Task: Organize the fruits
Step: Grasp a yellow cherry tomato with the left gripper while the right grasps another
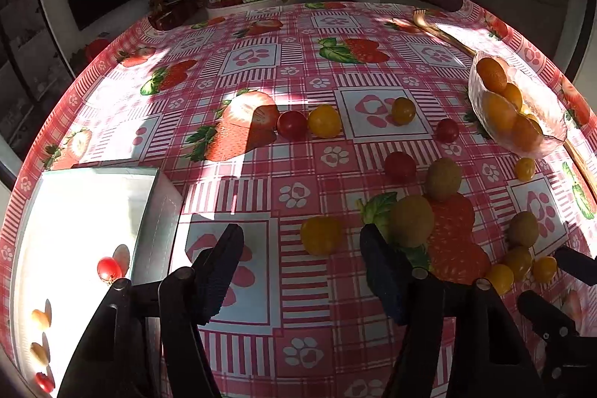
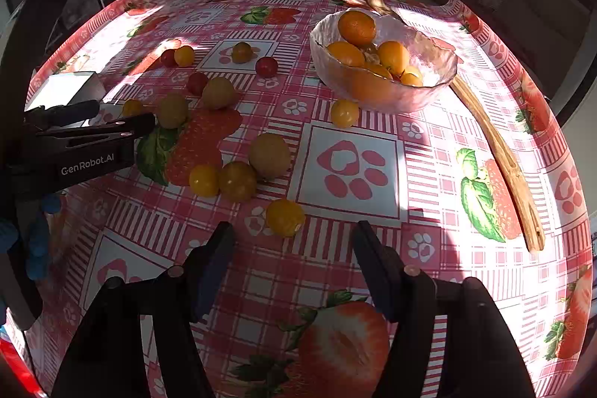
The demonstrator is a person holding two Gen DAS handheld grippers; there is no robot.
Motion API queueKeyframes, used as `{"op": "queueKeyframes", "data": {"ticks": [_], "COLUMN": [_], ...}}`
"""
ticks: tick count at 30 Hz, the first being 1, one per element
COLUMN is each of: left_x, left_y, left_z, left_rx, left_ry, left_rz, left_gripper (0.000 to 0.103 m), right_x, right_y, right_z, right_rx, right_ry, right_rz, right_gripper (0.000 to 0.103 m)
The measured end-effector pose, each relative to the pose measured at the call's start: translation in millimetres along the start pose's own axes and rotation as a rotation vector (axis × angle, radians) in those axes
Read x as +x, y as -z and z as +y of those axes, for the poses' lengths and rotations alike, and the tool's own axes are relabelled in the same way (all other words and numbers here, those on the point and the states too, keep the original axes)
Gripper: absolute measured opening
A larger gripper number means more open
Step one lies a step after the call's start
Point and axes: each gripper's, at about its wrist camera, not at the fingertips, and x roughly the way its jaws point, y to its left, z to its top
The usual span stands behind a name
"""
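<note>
Loose yellow and red cherry tomatoes and small kiwis lie scattered on the strawberry tablecloth. My left gripper (image 1: pixel 300 252) is open and empty, with a yellow tomato (image 1: pixel 321 235) just beyond its fingertips and a kiwi (image 1: pixel 410 221) by its right finger. A metal tray (image 1: pixel 149 211) at the left holds a red tomato (image 1: pixel 109 269) and several small fruits. My right gripper (image 2: pixel 293 245) is open and empty, with a yellow tomato (image 2: pixel 285 217) just ahead between the fingertips. A glass bowl (image 2: pixel 429 88) holds oranges and yellow tomatoes.
Wooden tongs (image 2: pixel 496 152) lie to the right of the bowl. The left gripper (image 2: pixel 93 129) shows at the left of the right wrist view. A kiwi (image 2: pixel 269 155) and two yellow tomatoes (image 2: pixel 224 179) sit close together. Sofa and coffee table stand beyond the table.
</note>
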Motion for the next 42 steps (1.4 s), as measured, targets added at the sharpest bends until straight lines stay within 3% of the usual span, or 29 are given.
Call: {"op": "queueKeyframes", "data": {"ticks": [4, 6, 8, 10, 19, 29, 42], "left_x": [-1, -1, -2, -4, -34, -86, -133], "left_y": [0, 0, 0, 2, 24, 44, 64], "left_z": [-3, -6, -9, -10, -2, 13, 44], "left_rx": [0.002, 0.013, 0.024, 0.025, 0.003, -0.024, -0.036], "left_ry": [0.058, 0.073, 0.079, 0.086, 0.117, 0.153, 0.110], "left_rz": [0.002, 0.003, 0.004, 0.009, 0.010, -0.035, -0.074], "left_gripper": [0.043, 0.027, 0.022, 0.022, 0.022, 0.022, 0.022], "right_x": [1, 1, 2, 2, -7, -28, -57], "right_y": [-4, -6, -7, -9, 4, 16, 8], "right_z": [8, 9, 8, 5, -14, -19, 11], "right_rx": [-0.017, -0.013, -0.001, 0.017, 0.117, 0.148, 0.087], "right_ry": [-0.013, -0.021, -0.029, -0.050, -0.177, -0.210, -0.229], "right_rz": [0.000, 0.004, 0.007, 0.016, 0.048, 0.060, 0.040], "right_gripper": [0.044, 0.037, 0.029, 0.021, 0.021, 0.021, 0.021]}}
